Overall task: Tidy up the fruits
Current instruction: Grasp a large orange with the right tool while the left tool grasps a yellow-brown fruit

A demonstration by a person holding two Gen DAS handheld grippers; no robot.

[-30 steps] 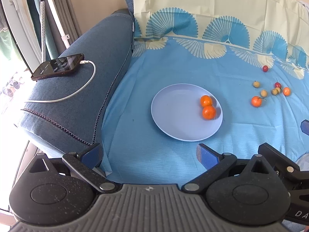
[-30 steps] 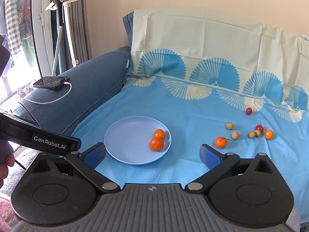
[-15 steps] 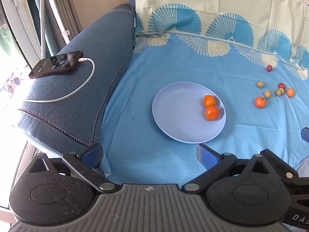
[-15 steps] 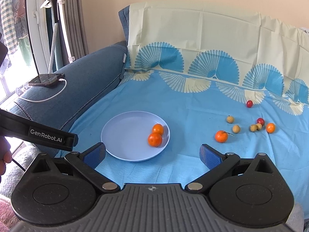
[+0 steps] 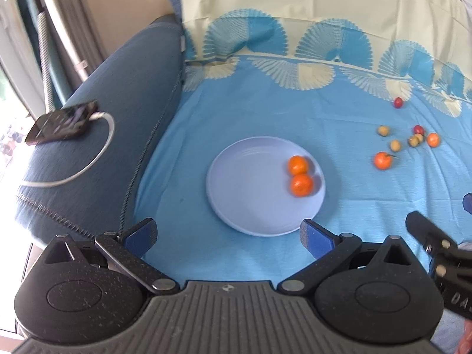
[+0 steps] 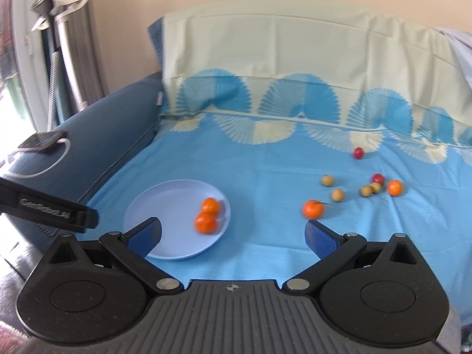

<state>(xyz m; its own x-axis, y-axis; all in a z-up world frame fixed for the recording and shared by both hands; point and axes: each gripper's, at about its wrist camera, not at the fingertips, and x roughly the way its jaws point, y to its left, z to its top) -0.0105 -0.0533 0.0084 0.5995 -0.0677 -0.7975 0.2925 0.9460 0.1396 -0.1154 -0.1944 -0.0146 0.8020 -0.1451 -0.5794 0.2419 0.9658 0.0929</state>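
Observation:
A pale blue plate [image 5: 250, 183] [image 6: 165, 203] lies on the blue sheet and holds two tangerines [image 5: 298, 174] [image 6: 208, 215] at its right side. To the right of it on the sheet lie a loose tangerine [image 5: 383, 160] [image 6: 313, 209], a smaller orange fruit [image 5: 432, 139] [image 6: 394, 187], two red fruits [image 6: 359, 152] and several small tan fruits [image 6: 337, 194]. My left gripper [image 5: 228, 236] hangs open over the plate's near rim, nothing in it. My right gripper [image 6: 233, 236] is open too, just short of the loose tangerine.
A dark blue sofa arm [image 5: 97, 135] on the left carries a phone [image 5: 62, 122] with a white cable [image 5: 88, 162]. A cream and blue patterned backrest [image 6: 280, 67] rises behind. The left gripper's body [image 6: 47, 209] shows at the left edge of the right wrist view.
Both grippers have moved forward and a little lower toward the sheet, so plate and fruits look larger. The fruits lie where they were. Both grippers stay open.

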